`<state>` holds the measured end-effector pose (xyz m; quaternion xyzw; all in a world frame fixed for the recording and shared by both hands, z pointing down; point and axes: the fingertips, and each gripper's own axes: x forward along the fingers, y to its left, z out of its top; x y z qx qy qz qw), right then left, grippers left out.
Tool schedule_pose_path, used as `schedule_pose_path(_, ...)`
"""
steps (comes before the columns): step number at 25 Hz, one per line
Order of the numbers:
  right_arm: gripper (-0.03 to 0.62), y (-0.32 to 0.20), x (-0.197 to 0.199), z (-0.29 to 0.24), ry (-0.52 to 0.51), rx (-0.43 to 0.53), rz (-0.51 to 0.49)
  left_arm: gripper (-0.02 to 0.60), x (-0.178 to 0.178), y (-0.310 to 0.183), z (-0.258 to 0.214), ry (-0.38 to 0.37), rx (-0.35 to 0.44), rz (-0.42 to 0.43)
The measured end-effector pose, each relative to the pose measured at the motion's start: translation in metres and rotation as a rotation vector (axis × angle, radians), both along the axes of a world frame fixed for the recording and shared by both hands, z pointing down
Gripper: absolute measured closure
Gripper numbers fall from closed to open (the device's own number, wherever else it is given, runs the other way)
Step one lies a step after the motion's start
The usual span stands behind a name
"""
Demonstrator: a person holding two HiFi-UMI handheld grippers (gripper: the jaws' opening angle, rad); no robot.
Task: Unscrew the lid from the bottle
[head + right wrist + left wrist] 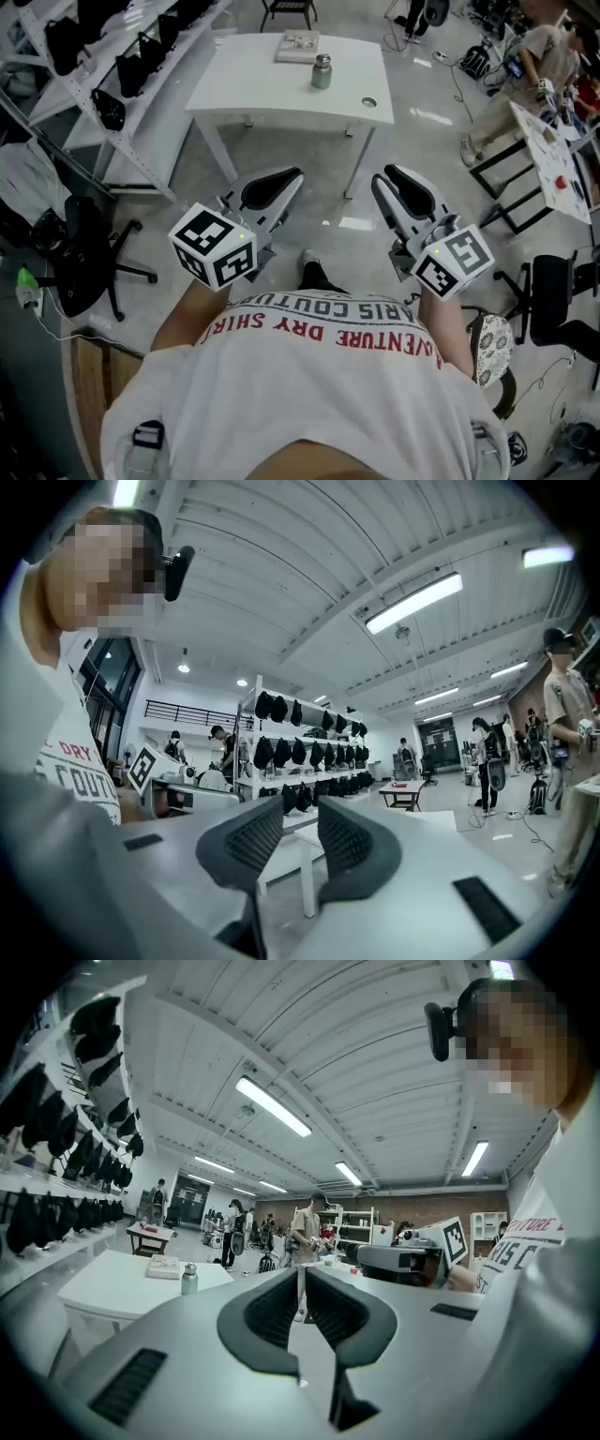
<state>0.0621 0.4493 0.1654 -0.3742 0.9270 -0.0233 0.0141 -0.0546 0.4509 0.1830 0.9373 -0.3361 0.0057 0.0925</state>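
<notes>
Left claw (292, 174): closed, nothing between its jaws, short of the worktop's (253, 84) near edge.
Right claw (384, 174): jaws slightly parted, empty, level with the left claw.
Bottle (322, 71): upright, lid (322, 59) on, right of the worktop's middle, well apart from both claws.
Flat box (297, 46): at the worktop's far edge, near the bottle.

In the head view the bottle (322, 73) on the table (244, 89) is too small to show how its lid (322, 60) sits, and the flat thing (297, 46) at the table's far edge cannot be identified. The small round thing (368, 102) near the table's front right corner is also too small to name. The shirt (309, 394) hides the person's legs.
</notes>
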Motion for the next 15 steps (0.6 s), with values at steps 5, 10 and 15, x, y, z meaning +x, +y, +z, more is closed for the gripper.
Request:
schedule_pose_path(5,0.368,-0.024,0.004,0.005,0.018,0.016,0.008,0.471,-0.005,-0.022,0.009,0.000,-0.011,-0.015)
schedule_pose_path(10,0.307,-0.065,0.003,0.018,0.079,0.036,0.016,0.344,-0.010,-0.058,0.026,-0.027,-0.011,-0.024)
schedule_pose_path(15,0.284,-0.123,0.008,0.033,0.078,0.010,0.027,0.268,-0.006,-0.111,0.040,-0.072,-0.004,-0.013)
